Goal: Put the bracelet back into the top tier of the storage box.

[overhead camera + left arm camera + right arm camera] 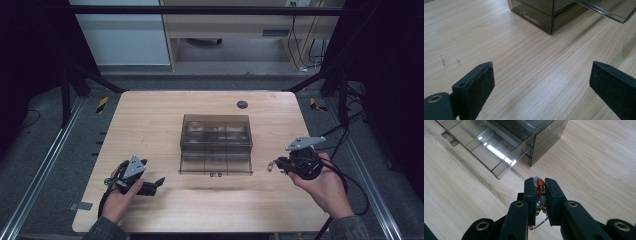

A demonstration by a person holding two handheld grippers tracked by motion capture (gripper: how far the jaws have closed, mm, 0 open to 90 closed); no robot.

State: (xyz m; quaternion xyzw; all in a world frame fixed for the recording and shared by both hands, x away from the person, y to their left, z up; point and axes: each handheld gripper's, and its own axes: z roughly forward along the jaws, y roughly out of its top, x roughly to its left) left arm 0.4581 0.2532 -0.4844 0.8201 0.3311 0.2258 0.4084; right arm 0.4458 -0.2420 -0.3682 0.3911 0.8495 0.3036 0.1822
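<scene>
A smoked clear plastic drawer box (216,137) stands mid-table, its bottom drawer (215,163) pulled out toward me. In the right gripper view, my right gripper (539,185) is shut on a beaded bracelet (540,190) with orange and grey beads and a gold clasp hanging below; the open drawer (486,143) lies just ahead and left. In the high view that right gripper (274,164) hovers just right of the drawer. My left gripper (159,182) rests on the table at front left, jaws wide apart with bare wood between them; the left gripper view shows the box corner (551,22) ahead.
The wooden table (150,115) has a dark round cable hole (242,104) at the back. Cables trail from the right gripper over the table's right edge. Metal rails run along both sides of the floor.
</scene>
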